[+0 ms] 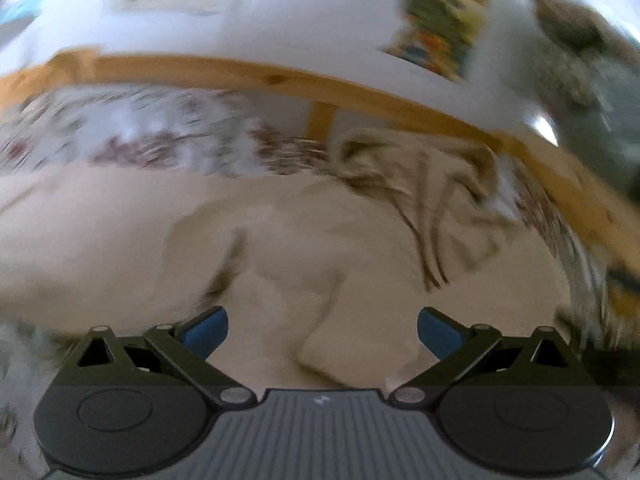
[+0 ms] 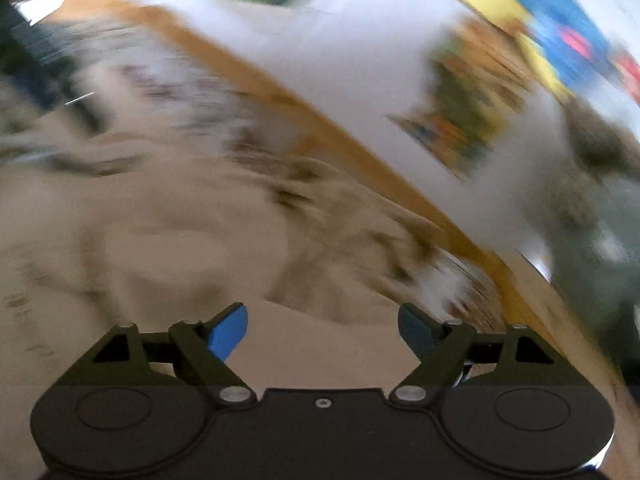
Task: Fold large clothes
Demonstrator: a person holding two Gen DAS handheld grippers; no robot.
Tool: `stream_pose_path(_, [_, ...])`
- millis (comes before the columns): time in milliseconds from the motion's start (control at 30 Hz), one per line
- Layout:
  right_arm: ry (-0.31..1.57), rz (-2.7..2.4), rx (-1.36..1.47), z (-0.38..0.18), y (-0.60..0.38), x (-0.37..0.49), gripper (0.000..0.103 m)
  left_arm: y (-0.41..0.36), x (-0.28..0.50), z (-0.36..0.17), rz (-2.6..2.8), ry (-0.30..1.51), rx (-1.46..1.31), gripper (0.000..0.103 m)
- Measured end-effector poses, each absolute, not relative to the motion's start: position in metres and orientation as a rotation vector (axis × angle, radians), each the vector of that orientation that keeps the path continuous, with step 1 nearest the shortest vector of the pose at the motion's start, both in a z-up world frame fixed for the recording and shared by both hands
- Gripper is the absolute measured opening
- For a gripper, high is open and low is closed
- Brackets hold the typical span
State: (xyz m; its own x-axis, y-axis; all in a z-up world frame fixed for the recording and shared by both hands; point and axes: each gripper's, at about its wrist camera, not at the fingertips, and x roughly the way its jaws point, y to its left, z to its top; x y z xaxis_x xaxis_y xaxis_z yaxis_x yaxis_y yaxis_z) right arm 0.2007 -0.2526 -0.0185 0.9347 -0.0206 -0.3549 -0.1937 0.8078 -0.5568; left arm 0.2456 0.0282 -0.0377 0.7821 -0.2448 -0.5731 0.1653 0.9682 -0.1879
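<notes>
Beige garment (image 1: 320, 248) sprawls rumpled on the bed just ahead of and under both sets of fingers, its bunched part lying ahead-right, and the left gripper (image 1: 322, 334) and right gripper (image 2: 322, 332) both hang spread wide, blue pads gripping nothing.

Both wrist views low over beige cloth (image 1: 304, 248), facing wooden rail (image 1: 360, 96), sharing wall posters (image 2: 460, 120).
</notes>
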Motion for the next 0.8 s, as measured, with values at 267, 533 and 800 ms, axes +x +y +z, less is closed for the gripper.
stream_pose_path(267, [0.433, -0.149, -0.158, -0.023, -0.359, 0.253, 0.083, -0.034, 0.295, -0.090, -0.085, 0.679, 0.221, 0.102])
stream_pose_path(533, [0.553, -0.067, 0.209, -0.027, -0.416, 0.342, 0.076, -0.010, 0.306, -0.127, 0.018, 0.808, 0.091, 0.102])
stream_pose_path(800, [0.707, -0.069, 0.290, -0.038, -0.437, 0.417, 0.005, -0.013, 0.291, -0.127, 0.052, 0.855, 0.063, 0.103])
